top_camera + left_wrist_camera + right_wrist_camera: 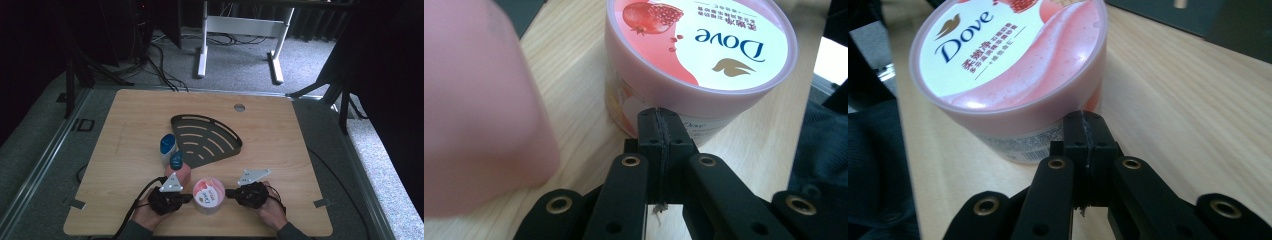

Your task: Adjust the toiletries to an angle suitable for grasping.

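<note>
From the high view, my left gripper (186, 198) and right gripper (230, 192) flank the Dove tub (208, 195) at the table's (280, 150) near edge, with a pink bottle (178, 169) and a white bottle (167, 149) just behind it and the dark corner rack (206, 139) beyond. In the left gripper view my jaws are pressed together, tips at the tub's (696, 55) side wall; the pink bottle (479, 115) looms blurred at left, cut off. In the right gripper view my jaws are likewise together, just under the lid rim of the tub (1013, 70). I judge this the approach: next, both pairs must part or squeeze inward from 2 sides. Whether the tips truly touch, I cannot tell.
</note>
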### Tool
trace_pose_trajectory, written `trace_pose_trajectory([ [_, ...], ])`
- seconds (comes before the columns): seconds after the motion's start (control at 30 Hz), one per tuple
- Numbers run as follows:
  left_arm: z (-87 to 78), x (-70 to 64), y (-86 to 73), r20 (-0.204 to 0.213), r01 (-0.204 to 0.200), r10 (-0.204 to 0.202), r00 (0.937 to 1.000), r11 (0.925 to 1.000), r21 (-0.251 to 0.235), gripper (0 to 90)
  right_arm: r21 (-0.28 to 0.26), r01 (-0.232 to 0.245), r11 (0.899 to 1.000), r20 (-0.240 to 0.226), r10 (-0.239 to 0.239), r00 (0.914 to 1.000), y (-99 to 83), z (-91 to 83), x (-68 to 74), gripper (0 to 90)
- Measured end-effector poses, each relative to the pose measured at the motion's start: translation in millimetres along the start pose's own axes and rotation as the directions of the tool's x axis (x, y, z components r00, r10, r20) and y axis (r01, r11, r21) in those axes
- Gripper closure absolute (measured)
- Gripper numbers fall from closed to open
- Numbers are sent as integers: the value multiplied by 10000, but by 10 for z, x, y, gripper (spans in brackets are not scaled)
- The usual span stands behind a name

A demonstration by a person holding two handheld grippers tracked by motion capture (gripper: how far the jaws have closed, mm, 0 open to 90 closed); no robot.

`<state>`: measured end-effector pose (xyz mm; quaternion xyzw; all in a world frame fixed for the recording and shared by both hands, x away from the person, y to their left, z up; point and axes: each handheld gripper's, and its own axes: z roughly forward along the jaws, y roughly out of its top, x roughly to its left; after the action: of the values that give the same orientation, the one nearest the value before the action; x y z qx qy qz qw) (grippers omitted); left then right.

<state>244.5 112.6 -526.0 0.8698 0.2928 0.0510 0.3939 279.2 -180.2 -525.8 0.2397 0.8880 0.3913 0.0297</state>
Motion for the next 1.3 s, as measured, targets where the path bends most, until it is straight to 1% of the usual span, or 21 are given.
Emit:
trace_pose_trajectory([
  [0.17, 85, -3, 67, -75, 74, -75, 9999, 9999, -123, 898, -26, -228, 9997, 255, 229, 9994, -16, -41, -116, 900],
  [0.23, 101, 6, 78, -87, 106, -108, 9999, 9998, -168, 897, -17, -313, 9995, 252, 313, 9992, -19, -46, -141, 900],
  [0.3, 108, 20, 79, -192, 114, -118, 9997, 9997, -200, 886, -18, -294, 9996, 210, 295, 9993, -15, -41, -168, 900],
  [0.33, 106, 26, 76, -156, 135, -139, 9998, 9996, -233, 881, -39, -271, 9996, 240, 272, 9993, -4, -33, -185, 900],
  [0.43, 83, 38, 64, -179, 131, -136, 9997, 9995, -280, 882, -259, -444, 9987, 476, 456, 9978, 88, -1, -286, 900],
  [0.5, 64, 50, 52, -221, 185, -192, 9996, 9993, -329, 884, -342, -379, 9987, 689, 402, 9968, 173, 25, -333, 900],
  [0.63, 32, 73, 31, -288, 244, -257, 9993, 9987, -446, 891, -533, -288, 9982, 997, 340, 9944, 408, 137, -425, 900],
  [0.73, 17, 91, 5, -300, 273, -286, 9991, 9987, -440, 894, -612, -233, 9979, 1224, 307, 9920, 540, 234, -491, 900],
  [0.77, 17, 91, 5, -300, 273, -286, 9991, 9987, -440, 894, -612, -233, 9979, 1224, 307, 9920, 540, 234, -491, 900],
  [0.8, 9, 96, -16, -335, 336, -351, 9988, 9984, -465, 894, -633, -326, 9975, 1237, 403, 9915, 579, 272, -517, 900],
  [0.83, 7, 99, -21, -347, 342, -358, 9988, 9983, -476, 896, -661, -426, 9969, 1407, 516, 9887, 664, 357, -567, 900],
  [0.87, 5, 103, -25, -335, 342, -358, 9988, 9983, -474, 896, -689, -482, 9965, 1435, 577, 9880, 693, 384, -588, 900],
  [1.03, 19, 105, -33, -318, 372, -386, 9987, 9983, -441, 896, -832, -679, 9942, 1589, 805, 9840, 819, 483, -652, 900],
  [1.23, 26, 113, -48, -302, 386, -398, 9988, 9985, -394, 895, -608, -781, 9951, 1818, 879, 9794, 871, 593, -708, 900],
  [1.27, 27, 114, -48, -299, 388, -400, 9988, 9985, -385, 895, -454, -836, 9955, 1885, 907, 9779, 871, 625, -721, 900],
  [1.3, 27, 115, -49, -299, 390, -401, 9987, 9985, -381, 895, -361, -792, 9962, 1950, 848, 9771, 866, 639, -722, 900],
])
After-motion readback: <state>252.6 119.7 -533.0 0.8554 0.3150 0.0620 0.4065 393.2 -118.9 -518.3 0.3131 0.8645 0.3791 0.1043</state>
